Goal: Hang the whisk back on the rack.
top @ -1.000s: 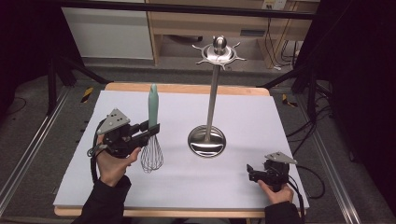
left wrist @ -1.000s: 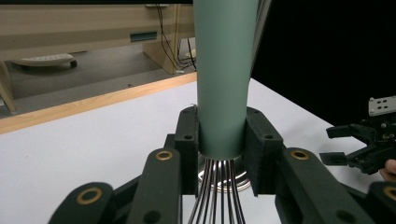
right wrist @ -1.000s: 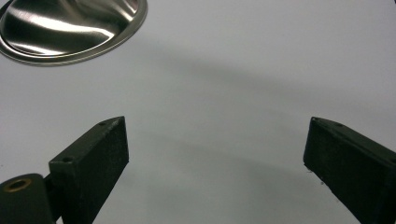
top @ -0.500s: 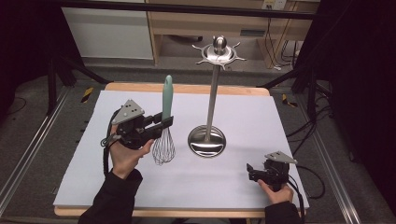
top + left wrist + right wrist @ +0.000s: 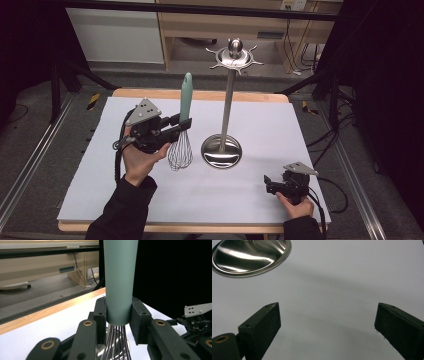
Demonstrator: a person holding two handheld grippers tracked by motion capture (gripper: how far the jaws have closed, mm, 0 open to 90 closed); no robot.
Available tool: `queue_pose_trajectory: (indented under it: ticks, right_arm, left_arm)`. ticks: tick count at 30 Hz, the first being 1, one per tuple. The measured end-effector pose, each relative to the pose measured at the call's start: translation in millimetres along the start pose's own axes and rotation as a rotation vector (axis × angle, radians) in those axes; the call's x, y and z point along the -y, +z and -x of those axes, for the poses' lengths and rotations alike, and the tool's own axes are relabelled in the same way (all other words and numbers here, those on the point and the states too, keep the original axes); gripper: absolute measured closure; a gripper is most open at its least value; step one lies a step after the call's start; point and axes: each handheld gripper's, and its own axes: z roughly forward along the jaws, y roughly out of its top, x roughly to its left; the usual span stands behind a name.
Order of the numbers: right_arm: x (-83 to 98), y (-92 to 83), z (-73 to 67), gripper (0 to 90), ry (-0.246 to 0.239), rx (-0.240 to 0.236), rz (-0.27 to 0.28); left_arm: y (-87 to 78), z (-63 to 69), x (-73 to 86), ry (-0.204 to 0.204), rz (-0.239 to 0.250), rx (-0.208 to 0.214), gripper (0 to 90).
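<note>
1. While the left gripper (image 5: 181, 124) clamps the whisk (image 5: 183, 131) at the lower end of its green handle, whisk is upright, wires down, just left of the stand (image 5: 226, 105).
2. Pickup done; hanging on the stand's top hooks looks left to do.
3. Right gripper (image 5: 270, 184) rests on worktop (image 5: 280, 120), jaws apart, holding nothing.

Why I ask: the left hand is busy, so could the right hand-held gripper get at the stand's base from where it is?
Probably yes. The right hand-held gripper is open and holds nothing, and bare table lies between it and the base. The whisk is on the far side.
</note>
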Motion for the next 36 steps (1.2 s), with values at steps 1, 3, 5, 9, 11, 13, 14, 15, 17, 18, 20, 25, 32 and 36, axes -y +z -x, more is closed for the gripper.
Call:
queue_pose_trajectory:
  ticks: [1, 3, 5, 9, 11, 13, 14, 15, 17, 18, 20, 25, 32, 36]
  right_arm:
    - [-0.2, -0.3, 0.2, 7.1, 0.002, 0.005, -0.001]
    - [-0.2, -0.2, 0.3, 7.1, 0.002, 0.005, -0.001]
    - [-0.2, 0.1, 0.3, 7.1, 0.004, 0.005, -0.003]
    - [-0.2, 0.1, 0.0, 7.1, 0.004, 0.003, -0.001]
    - [-0.3, 0.0, 0.3, 7.1, 0.004, 0.004, -0.002]
    - [-0.3, 0.1, 0.3, 7.1, 0.004, 0.004, -0.002]
    - [-0.2, 0.2, 0.3, 7.1, 0.004, 0.003, -0.001]
    - [-0.3, 0.2, 0.4, 7.1, 0.003, 0.003, 0.0]
    - [-0.3, 0.1, 0.3, 7.1, 0.004, 0.003, -0.002]
    - [-0.3, 0.1, 0.2, 7.1, 0.004, 0.004, -0.002]
    - [-0.3, 0.0, 0.4, 7.1, 0.004, 0.004, -0.002]
    - [-0.4, 0.0, 0.6, 7.1, 0.003, 0.004, -0.001]
    - [-0.4, 0.1, 0.8, 7.1, 0.001, 0.004, -0.001]
    - [-0.5, 0.1, 0.7, 7.1, 0.002, 0.004, -0.002]
  left_arm:
    - [1.3, 0.6, -1.6, 0.002, 0.003, 0.003, 68.7]
    - [2.1, 0.6, -2.5, 0.002, 0.004, 0.004, 68.7]
    - [4.0, 0.4, -3.9, 0.001, 0.002, 0.004, 68.7]
    - [6.7, 0.1, -5.6, 0.0, 0.005, 0.006, 68.7]
    - [7.8, 0.0, -6.7, -0.001, 0.007, 0.008, 68.7]
    - [9.1, 0.3, -8.3, -0.001, 0.009, 0.01, 68.7]
    - [9.5, 0.5, -8.8, -0.001, 0.009, 0.01, 68.7]
    - [10.6, 0.9, -10.2, 0.001, 0.011, 0.01, 68.7]
    - [11.3, 1.2, -11.0, 0.0, 0.011, 0.011, 68.7]
    - [11.8, 1.4, -11.5, 0.0, 0.011, 0.012, 68.7]
    - [13.9, 2.2, -13.5, 0.004, 0.011, 0.012, 68.7]
    - [16.3, 2.9, -16.6, 0.007, 0.009, 0.011, 68.7]
    - [20.5, 1.8, -21.4, 0.01, -0.001, 0.007, 68.7]
    - [22.5, 1.4, -22.8, 0.012, -0.004, 0.012, 68.7]
